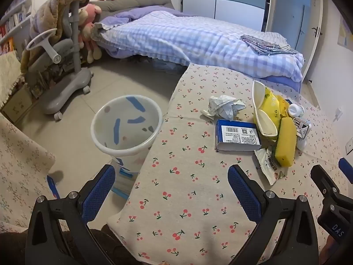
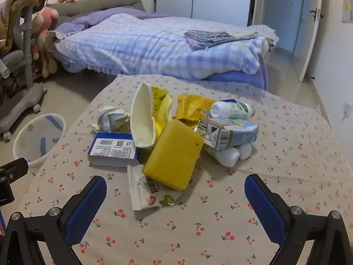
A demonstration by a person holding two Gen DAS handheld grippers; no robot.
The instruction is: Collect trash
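A heap of trash lies on the cherry-print tablecloth (image 2: 220, 231): a yellow sponge (image 2: 174, 154), a snack wrapper (image 2: 147, 196), a blue box (image 2: 112, 149), crumpled paper (image 2: 110, 118), a squashed paper cup (image 2: 143, 114), a milk carton (image 2: 229, 132) and small white bottles (image 2: 231, 109). My right gripper (image 2: 175, 196) is open just short of the wrapper and sponge. My left gripper (image 1: 171, 187) is open over the table's left edge, nothing between its fingers. The white bin (image 1: 125, 125) stands on the floor left of the table. The box (image 1: 237, 135) and sponge (image 1: 285, 143) lie ahead-right of it.
A bed with a checked quilt (image 1: 187, 39) lies beyond the table. A grey wheeled chair (image 1: 64, 66) draped with a brown blanket stands at the left, by stuffed toys. Tiled floor (image 1: 123, 79) lies around the bin. A wardrobe and an open door are at the back right.
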